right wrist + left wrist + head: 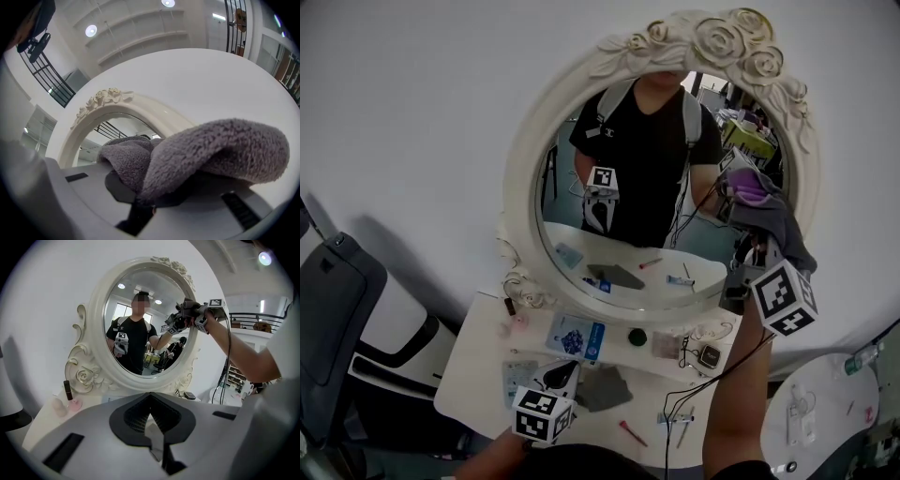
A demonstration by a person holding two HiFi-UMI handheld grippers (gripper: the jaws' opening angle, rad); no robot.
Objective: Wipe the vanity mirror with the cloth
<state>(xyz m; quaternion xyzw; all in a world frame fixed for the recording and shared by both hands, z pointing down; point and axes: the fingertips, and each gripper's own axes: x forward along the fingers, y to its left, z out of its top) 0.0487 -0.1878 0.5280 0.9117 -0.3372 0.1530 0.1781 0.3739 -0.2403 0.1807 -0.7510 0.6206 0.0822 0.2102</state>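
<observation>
Two grippers are in play, and each view fills in what the others miss. At the left, the left gripper [564,374] hovers low over the white table [469,380]; its own view shows its jaws pressed together with nothing between them, aimed at the vanity mirror [140,324]. Only that view picks out the dark lipstick tube [67,389] and the pink bottle [75,403] standing by the carved rose at the frame's lower left. The head view alone lays out the tabletop: a blue-and-white packet [575,337] just below the frame, and a flat grey piece [605,389] beside the left gripper. In the glass the person's reflection [649,159] shows from the chest down. At the right, the right gripper [143,208] is raised to the mirror's right side, clamped on the grey cloth [211,154], which bunches over its jaws. From the head view the cloth hangs across the right edge of glass and frame; the right gripper view sees only the cloth, the rose crest [105,99] and ceiling lights.
</observation>
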